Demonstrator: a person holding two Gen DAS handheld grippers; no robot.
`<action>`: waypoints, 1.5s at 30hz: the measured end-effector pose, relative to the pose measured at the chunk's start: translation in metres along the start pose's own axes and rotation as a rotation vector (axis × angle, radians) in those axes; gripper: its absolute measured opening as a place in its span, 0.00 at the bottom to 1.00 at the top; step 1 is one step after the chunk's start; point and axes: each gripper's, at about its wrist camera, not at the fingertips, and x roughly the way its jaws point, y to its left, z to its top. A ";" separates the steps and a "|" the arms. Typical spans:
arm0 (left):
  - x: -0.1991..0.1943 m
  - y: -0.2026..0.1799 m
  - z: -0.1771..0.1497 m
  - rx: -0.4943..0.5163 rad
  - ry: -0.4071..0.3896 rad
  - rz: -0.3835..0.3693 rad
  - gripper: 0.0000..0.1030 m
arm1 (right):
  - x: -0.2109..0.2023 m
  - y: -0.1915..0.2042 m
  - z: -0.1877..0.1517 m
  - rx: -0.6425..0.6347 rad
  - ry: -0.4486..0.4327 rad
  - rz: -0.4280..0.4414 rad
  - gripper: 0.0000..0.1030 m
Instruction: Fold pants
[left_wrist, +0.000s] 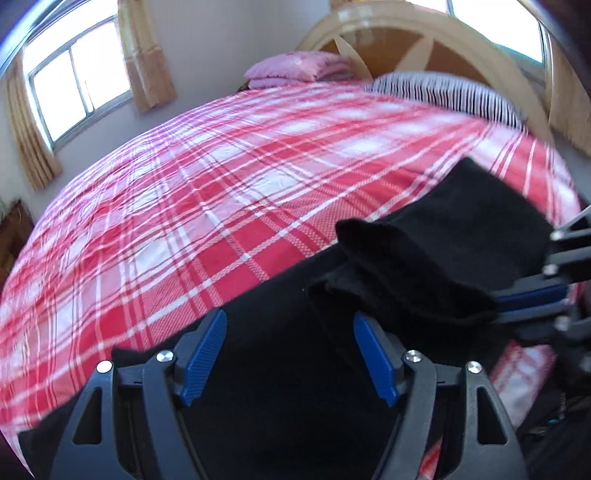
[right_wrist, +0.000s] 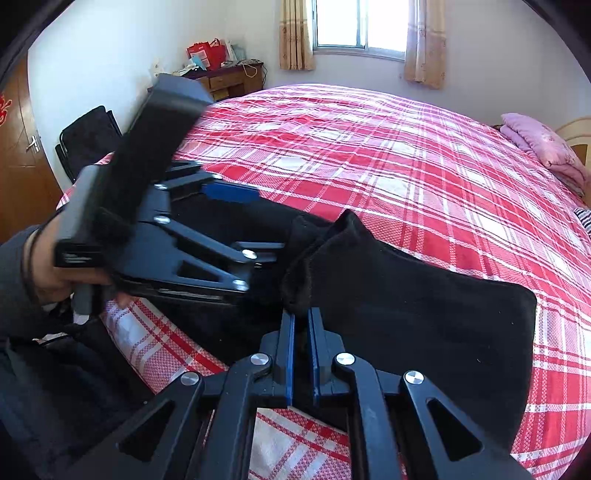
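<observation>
Black pants (left_wrist: 288, 362) lie on the near edge of a bed with a red and white plaid sheet (left_wrist: 207, 177). My left gripper (left_wrist: 290, 328) is open, its blue pads spread just above the dark cloth with nothing between them. My right gripper (right_wrist: 303, 317) is shut on a bunched fold of the pants (right_wrist: 406, 306) and holds it lifted off the bed. In the left wrist view the right gripper (left_wrist: 517, 302) comes in from the right with the lifted fold (left_wrist: 424, 258). In the right wrist view the left gripper (right_wrist: 236, 229) is at the left, held in a hand.
A pink pillow stack (left_wrist: 295, 68) and a striped pillow (left_wrist: 443, 92) lie by the wooden headboard (left_wrist: 424, 33). A dark chair (right_wrist: 88, 140), a wooden desk (right_wrist: 225, 81) and a door (right_wrist: 18, 155) stand beyond the bed's left side. Curtained windows (right_wrist: 358, 26) are behind.
</observation>
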 end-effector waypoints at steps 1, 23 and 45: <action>0.004 0.000 0.002 0.001 0.009 0.001 0.72 | 0.000 0.000 -0.001 0.001 0.000 0.004 0.07; -0.006 0.057 -0.017 -0.450 -0.018 -0.348 0.78 | -0.039 0.006 -0.007 -0.167 -0.052 0.048 0.66; -0.009 0.029 -0.003 -0.427 0.026 -0.372 0.12 | -0.071 -0.125 -0.011 0.289 -0.159 0.122 0.66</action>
